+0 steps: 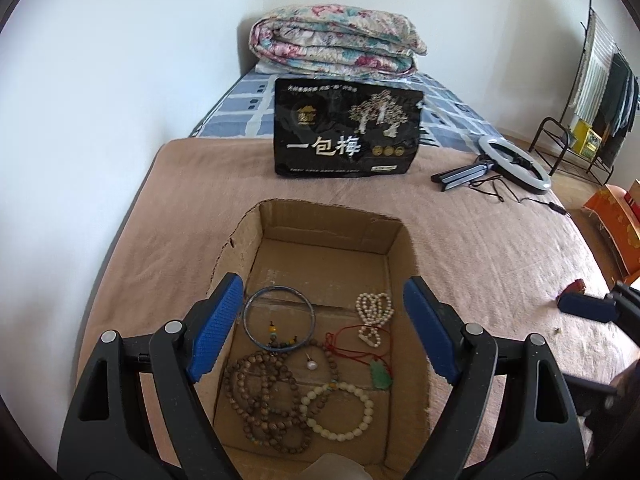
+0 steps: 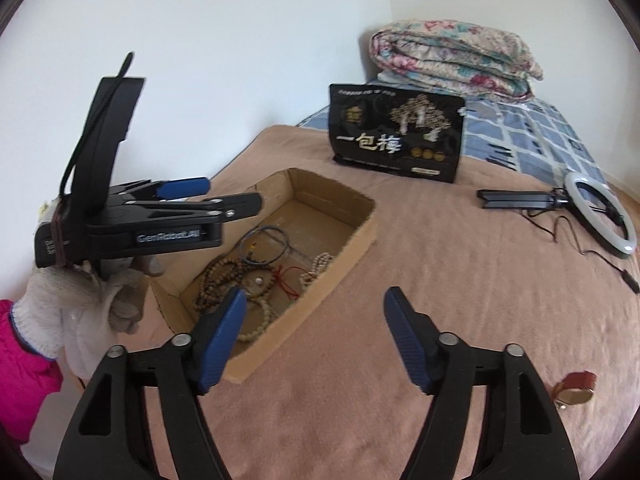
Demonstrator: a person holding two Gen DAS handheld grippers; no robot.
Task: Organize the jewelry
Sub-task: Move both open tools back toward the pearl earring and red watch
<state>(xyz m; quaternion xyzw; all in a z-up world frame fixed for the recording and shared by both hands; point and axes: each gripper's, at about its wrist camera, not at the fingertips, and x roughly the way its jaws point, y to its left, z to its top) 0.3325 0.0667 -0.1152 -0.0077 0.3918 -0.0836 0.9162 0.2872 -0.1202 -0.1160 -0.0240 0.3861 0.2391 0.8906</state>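
Cardboard box [image 1: 280, 224] gathers the beads; both grippers, left [image 1: 324, 328] and right [image 2: 316, 340], hang spread, perhaps eyeing that reddish piece [image 2: 576, 390].

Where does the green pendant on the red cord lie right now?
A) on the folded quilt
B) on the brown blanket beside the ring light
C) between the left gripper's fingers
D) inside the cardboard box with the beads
D: the green pendant rests on the floor of the cardboard box, beside the white bead bracelet; the left gripper hangs open above it.

You face a bed [image 1: 360, 216] under a tan blanket, white walls [image 1: 120, 60] meeting at its far corner, folded floral quilt [image 1: 336, 42] there.
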